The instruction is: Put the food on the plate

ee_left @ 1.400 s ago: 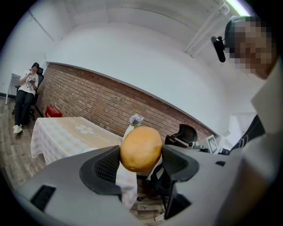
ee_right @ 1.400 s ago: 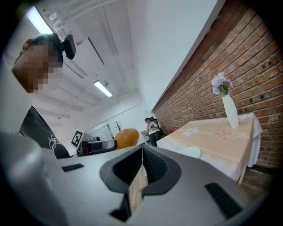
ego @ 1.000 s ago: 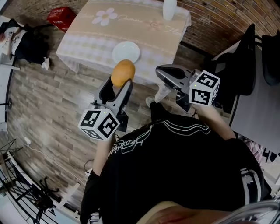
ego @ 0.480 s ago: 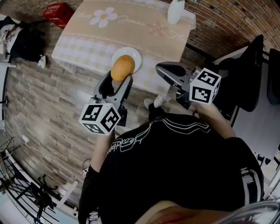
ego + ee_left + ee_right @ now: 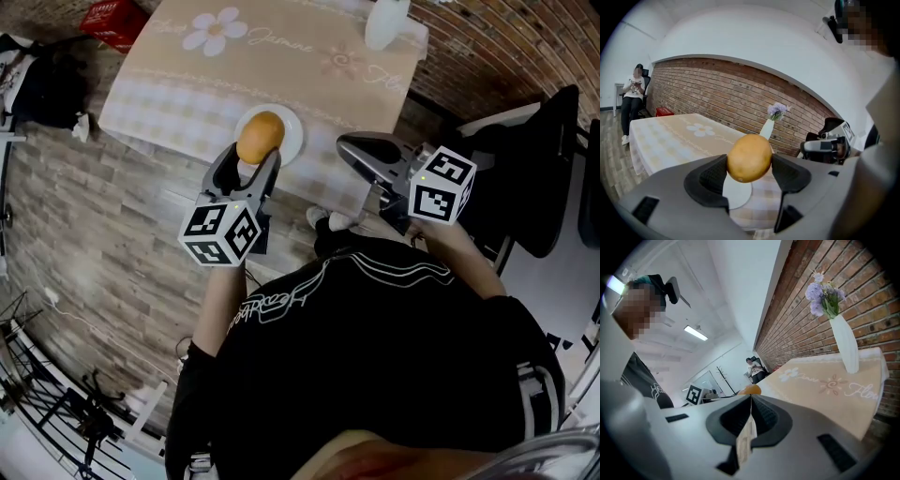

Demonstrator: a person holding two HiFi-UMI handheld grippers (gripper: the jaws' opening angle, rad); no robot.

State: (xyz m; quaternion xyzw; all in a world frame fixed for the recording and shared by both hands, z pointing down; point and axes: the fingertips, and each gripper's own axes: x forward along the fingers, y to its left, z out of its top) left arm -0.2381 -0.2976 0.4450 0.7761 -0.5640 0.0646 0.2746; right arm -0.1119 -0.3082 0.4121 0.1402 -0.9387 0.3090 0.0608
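**Food carried in over the plate – set-down to come**

The left gripper [image 5: 251,164] is clamped on a round orange-yellow food [image 5: 749,158], one jaw pad on each side of it. In the head view the food overlaps the white plate [image 5: 292,131], which sits near the front edge of the table [image 5: 187,84], at 12 o'clock from the gripper. In the left gripper view the plate shows below and just beyond the food, so the food is in the air, not resting on anything.

The right gripper [image 5: 750,401], at 3 o'clock from the left one, has its jaws pressed together and takes no part. A thin pale strip shows at their seam; I cannot tell what it is. A white vase [image 5: 846,345] stands at the table's far side, around 1 o'clock.

I judge this the tail of the carry. The next move calls for lowering the food onto the plate's middle, then easing the jaws apart – being round, it may roll if released high or near the rim.
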